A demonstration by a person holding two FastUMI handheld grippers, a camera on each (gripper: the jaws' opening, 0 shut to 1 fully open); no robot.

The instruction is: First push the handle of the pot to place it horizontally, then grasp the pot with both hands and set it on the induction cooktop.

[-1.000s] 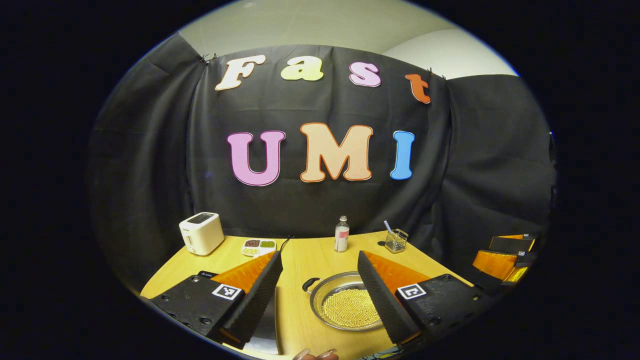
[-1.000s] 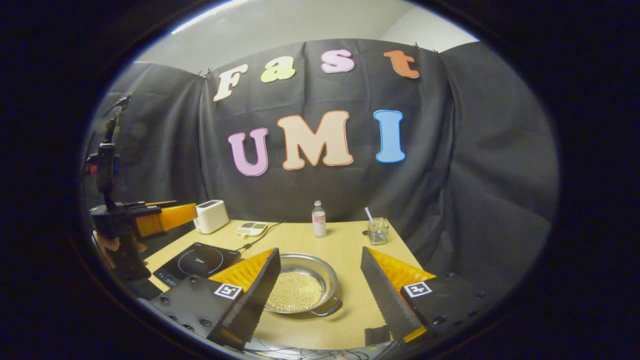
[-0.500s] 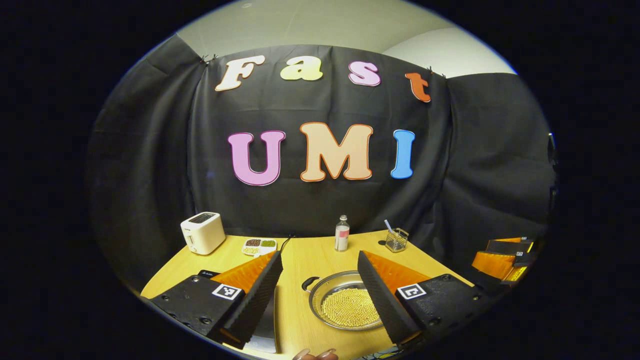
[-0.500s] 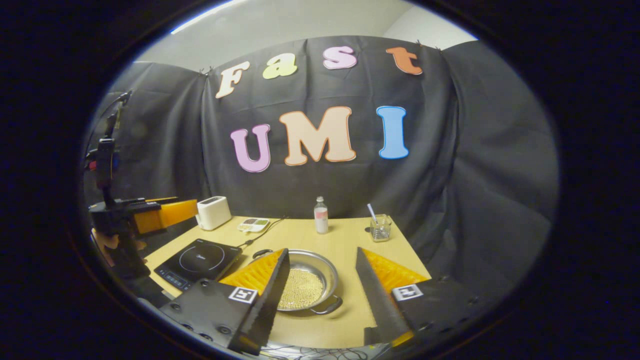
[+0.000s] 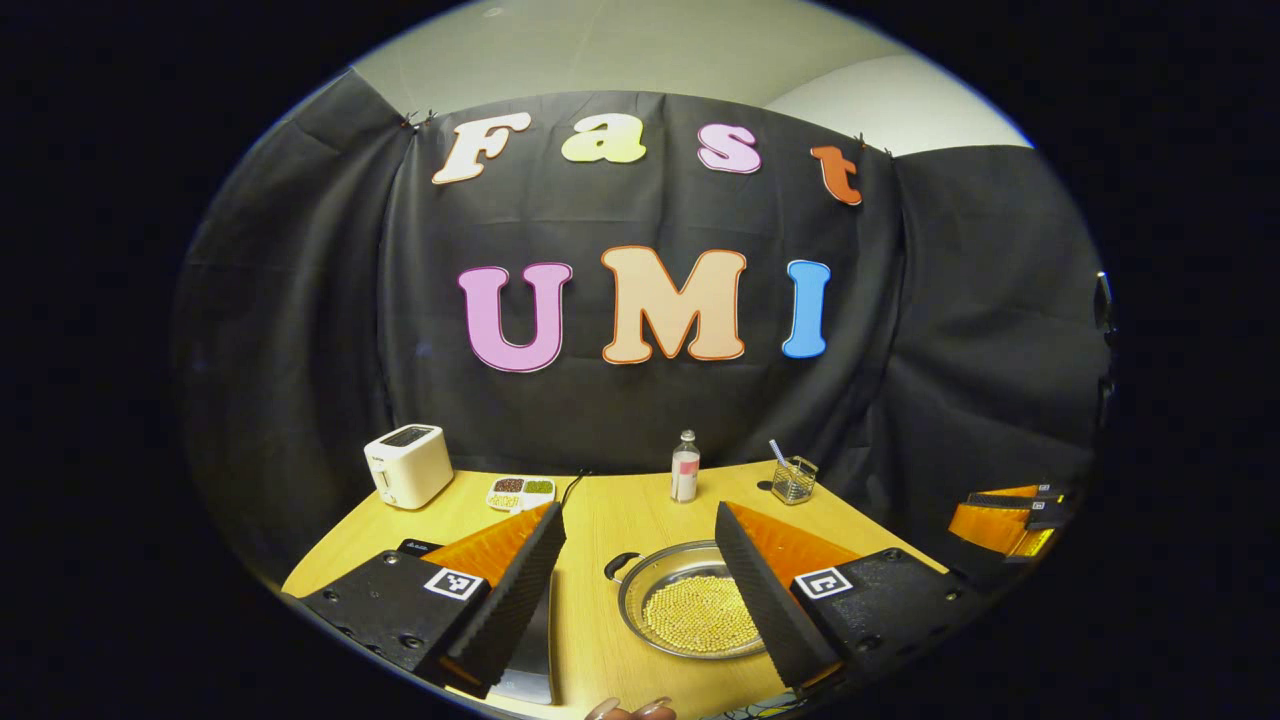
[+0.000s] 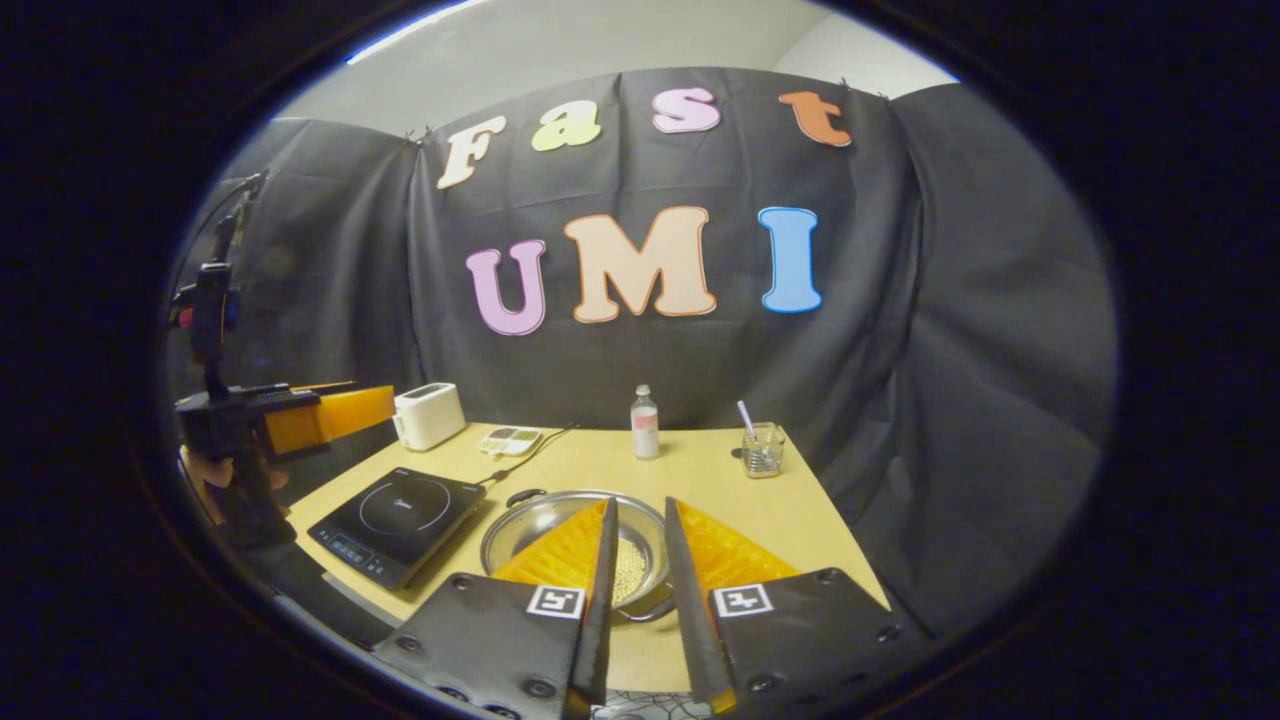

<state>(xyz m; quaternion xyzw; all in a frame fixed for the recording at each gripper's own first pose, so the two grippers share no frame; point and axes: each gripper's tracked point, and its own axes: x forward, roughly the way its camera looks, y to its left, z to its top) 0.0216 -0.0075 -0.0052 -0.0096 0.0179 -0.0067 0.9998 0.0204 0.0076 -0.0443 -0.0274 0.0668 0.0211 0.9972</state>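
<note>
pot (image 6: 545, 520) on surface (image 6: 700, 475), beside cooktop (image 6: 400, 510) | right claw (image 6: 640, 560) narrowed to a slit above pot, gripping nothing | left claw (image 5: 640, 560) spread wide, empty

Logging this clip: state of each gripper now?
Left gripper: open, holding nothing.
Right gripper: jaws nearly closed, a narrow gap left, gripping nothing.

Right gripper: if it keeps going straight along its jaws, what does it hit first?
Most likely the pot, at its near handle, which sits in the narrow gap ahead of the right gripper. Depth is unclear, so contact is a guess.
</note>
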